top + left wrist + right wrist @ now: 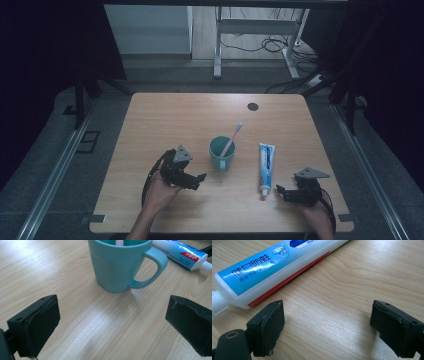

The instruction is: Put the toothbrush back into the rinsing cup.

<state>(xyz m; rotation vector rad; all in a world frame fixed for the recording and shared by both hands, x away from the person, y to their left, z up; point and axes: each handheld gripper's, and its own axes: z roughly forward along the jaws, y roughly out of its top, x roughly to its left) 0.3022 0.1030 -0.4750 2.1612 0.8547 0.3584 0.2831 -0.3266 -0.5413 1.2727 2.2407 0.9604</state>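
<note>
A teal mug (222,153) (120,263) stands near the middle of the wooden table (180,120), with a pink-handled toothbrush (231,138) (119,242) leaning out of it. To its right lies a blue and white toothpaste tube (266,167) (179,253) (274,267), cap toward the front edge. My left gripper (200,179) (112,327) is open, low over the table just left of the mug, aimed at it, handle on the jaws' right. My right gripper (279,192) (327,330) is open beside the tube's cap end, nothing between its jaws.
A dark round cable hole (253,106) sits near the table's far edge. Beyond the table stand a white desk frame (260,30) and loose cables (272,45) on the floor. Metal rails (55,170) run along both sides of the table.
</note>
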